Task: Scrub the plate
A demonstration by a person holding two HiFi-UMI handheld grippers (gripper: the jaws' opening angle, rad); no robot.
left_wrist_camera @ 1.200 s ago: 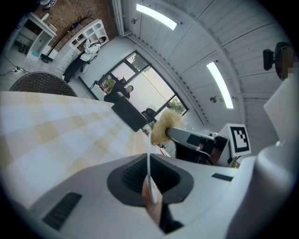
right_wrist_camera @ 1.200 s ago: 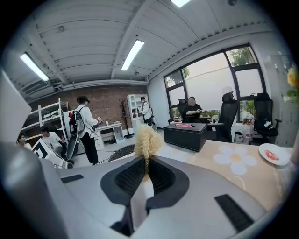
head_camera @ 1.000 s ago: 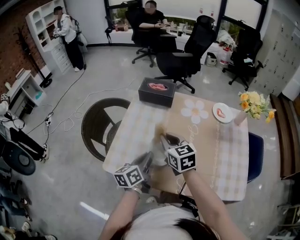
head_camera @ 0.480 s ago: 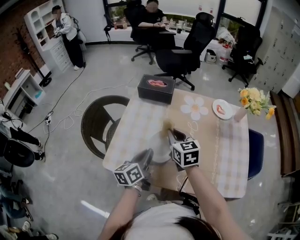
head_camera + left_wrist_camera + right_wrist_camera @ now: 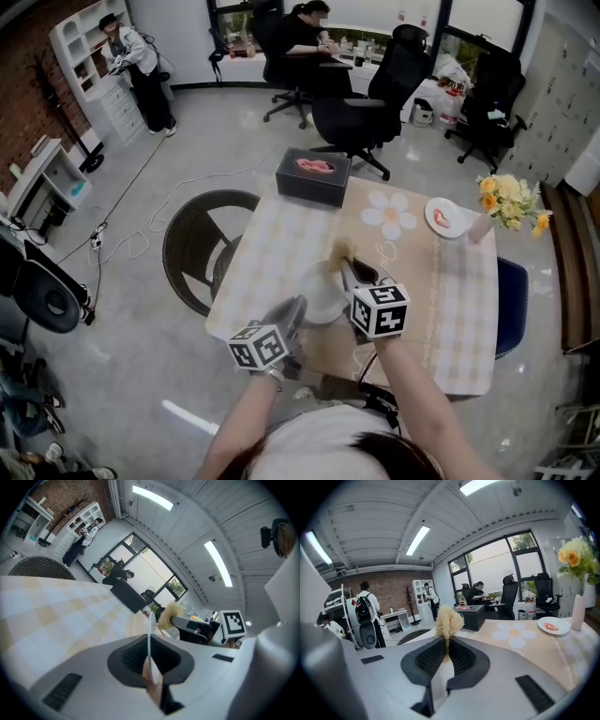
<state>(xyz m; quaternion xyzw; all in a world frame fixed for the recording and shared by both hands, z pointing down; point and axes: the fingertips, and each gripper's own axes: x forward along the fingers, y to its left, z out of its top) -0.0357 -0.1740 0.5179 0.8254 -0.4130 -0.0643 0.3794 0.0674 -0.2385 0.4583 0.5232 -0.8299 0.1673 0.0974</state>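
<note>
Head view: your left gripper [image 5: 294, 317] holds the plate [image 5: 322, 292] above the table [image 5: 272, 246], with the right gripper [image 5: 349, 272] just beside it.
Left gripper view: jaws pinch the rim (plate seen edge-on).
Right gripper view: jaws clamp the scrubber [image 5: 448, 619]. Keep the rim grip firm and press the tuft flat on the face.

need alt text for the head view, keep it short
From above: a person's left gripper clamps the rim of a white plate over a checked table, while the right gripper holds a tan scrubber at the plate's far side. A black box, a small dish and yellow flowers sit farther back.
</note>
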